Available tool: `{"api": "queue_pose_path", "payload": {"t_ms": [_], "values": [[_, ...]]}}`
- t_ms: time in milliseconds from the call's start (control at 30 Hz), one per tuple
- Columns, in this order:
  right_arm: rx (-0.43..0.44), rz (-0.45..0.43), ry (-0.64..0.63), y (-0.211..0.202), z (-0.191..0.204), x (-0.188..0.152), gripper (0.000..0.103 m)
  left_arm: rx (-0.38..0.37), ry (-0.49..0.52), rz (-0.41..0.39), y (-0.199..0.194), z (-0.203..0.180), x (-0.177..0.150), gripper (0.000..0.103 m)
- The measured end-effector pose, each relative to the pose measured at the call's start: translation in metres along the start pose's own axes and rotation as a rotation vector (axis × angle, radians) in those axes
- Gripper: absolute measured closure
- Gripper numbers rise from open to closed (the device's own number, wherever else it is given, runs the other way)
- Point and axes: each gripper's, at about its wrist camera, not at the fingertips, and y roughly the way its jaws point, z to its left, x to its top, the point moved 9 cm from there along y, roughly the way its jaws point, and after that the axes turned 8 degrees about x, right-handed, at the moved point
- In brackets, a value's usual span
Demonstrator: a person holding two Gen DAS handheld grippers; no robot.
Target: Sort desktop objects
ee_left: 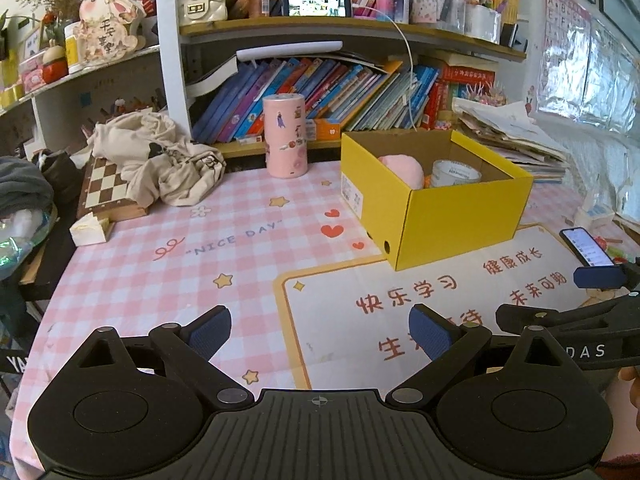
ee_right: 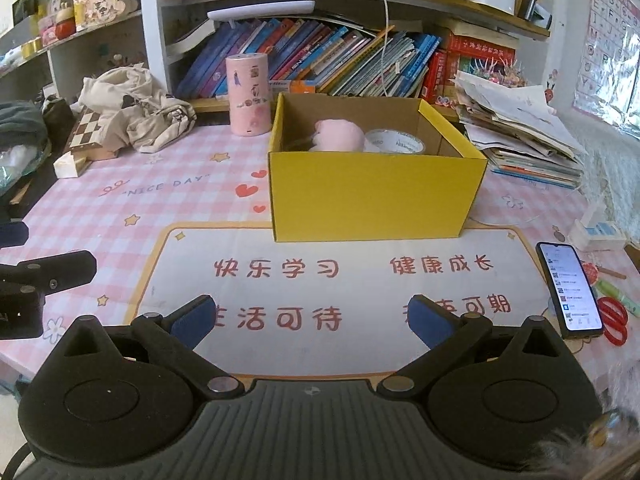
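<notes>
One open yellow cardboard box (ee_right: 376,196) stands on the pink checked desk mat (ee_right: 132,200), its near edge resting on the mat's white panel with red characters (ee_right: 344,292). The box walls are yellow outside and plain brown inside, and a white label shows on its left end wall in the left wrist view.

Contents counted: two items clearly visible. One soft pink plush object (ee_right: 338,136) lies at the back left of the box; one roll of clear packing tape with printed lettering (ee_right: 396,142) lies just beside it to the right, touching or nearly so. A dark item behind the plush is too obscured to identify.

Outside the box: one pink cylindrical canister with stickers (ee_right: 247,94) stands upright behind the box's left corner, near the lower bookshelf. One black smartphone with a lit screen (ee_right: 570,290) lies flat at the right of the mat, one pair of red-handled scissors (ee_right: 614,320) just beside it. One wooden chessboard (ee_left: 106,184) sits at the left with a cream cloth bag (ee_left: 160,160) heaped on it.

Two grippers counted. The left gripper (ee_left: 320,332) hovers above the mat, blue pads spread wide, nothing between them. The right gripper (ee_right: 314,318) is likewise fully released and empty, well short of the box.
</notes>
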Motion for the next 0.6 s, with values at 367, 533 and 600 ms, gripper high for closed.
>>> {"api": "queue_pose_path", "payload": {"t_ms": [367, 533, 600], "values": [[0.018, 0.010, -0.035, -0.002, 0.014, -0.005, 0.000, 0.003, -0.014, -0.011, -0.010, 0.005, -0.005, 0.000], [0.017, 0.017, -0.041, -0.003, 0.016, -0.007, 0.000, -0.003, -0.014, -0.001, -0.011, 0.004, -0.008, 0.000], [0.014, 0.021, -0.041, -0.003, 0.016, -0.008, 0.000, -0.003, -0.013, 0.002, -0.012, 0.004, -0.009, 0.000]]}}
